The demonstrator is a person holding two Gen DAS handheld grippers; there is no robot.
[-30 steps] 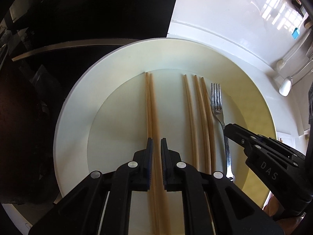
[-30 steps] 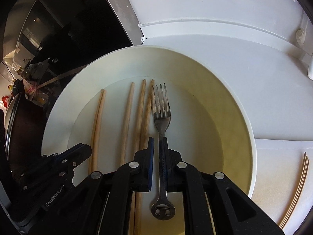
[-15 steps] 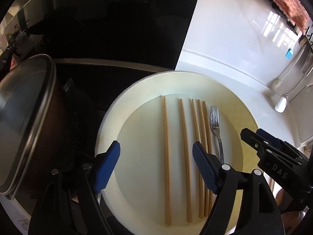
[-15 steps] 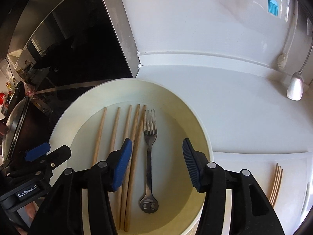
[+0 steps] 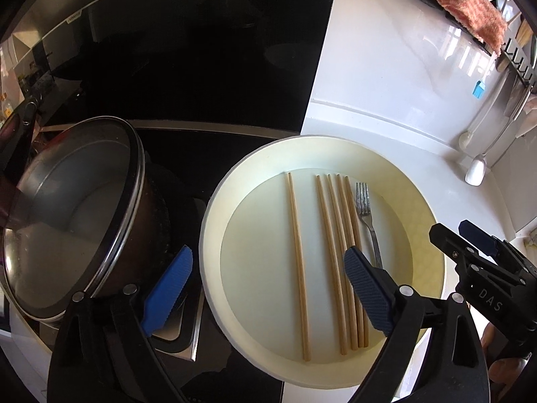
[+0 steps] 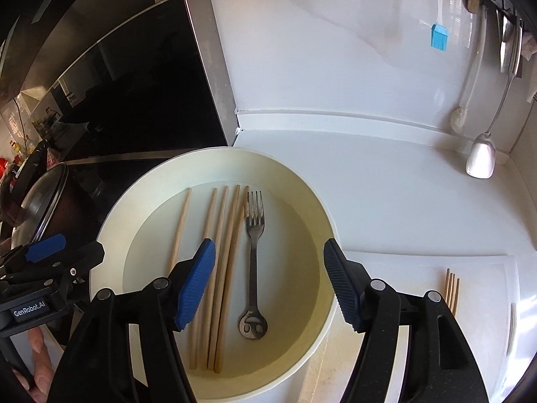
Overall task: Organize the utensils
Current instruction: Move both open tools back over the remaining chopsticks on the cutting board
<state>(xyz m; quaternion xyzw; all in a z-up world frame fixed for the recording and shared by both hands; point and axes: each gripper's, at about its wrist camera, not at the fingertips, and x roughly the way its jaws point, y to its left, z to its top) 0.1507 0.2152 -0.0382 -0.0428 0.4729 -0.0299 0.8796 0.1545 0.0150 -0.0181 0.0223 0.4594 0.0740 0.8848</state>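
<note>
A second ago each tool was clamped on something in the round cream plate [image 6: 330,231]: the left tool [image 5: 268,294] on one pale wooden chopstick [image 5: 297,262], the right tool [image 6: 268,283] on the handle of the grey metal fork [image 6: 253,262]. Both have let go since; their jaws have just been opening, and both tools have lifted back from the plate, so the views take in much more of the white counter [image 6: 386,181] and the black hob. That reads as two placements finished: the released chopstick lies alone toward the plate's left side, a close group of four more chopsticks [image 6: 220,268] lies beside it, and the fork lies just right of them, tines toward the far rim, all roughly parallel. The left tool now stands very wide, its blue pads [image 5: 169,294] clear of everything, with nothing between them but the view of the plate below. The right tool is moderately wide and also empty, the fork seen between its pads but untouched. Another bunch of thin wooden sticks [image 6: 451,288] lies on the counter toward its right edge, well apart from the plate, likely the next to be gathered. A steel-lidded dark pot [image 5: 77,231] sits just left of the plate
</note>
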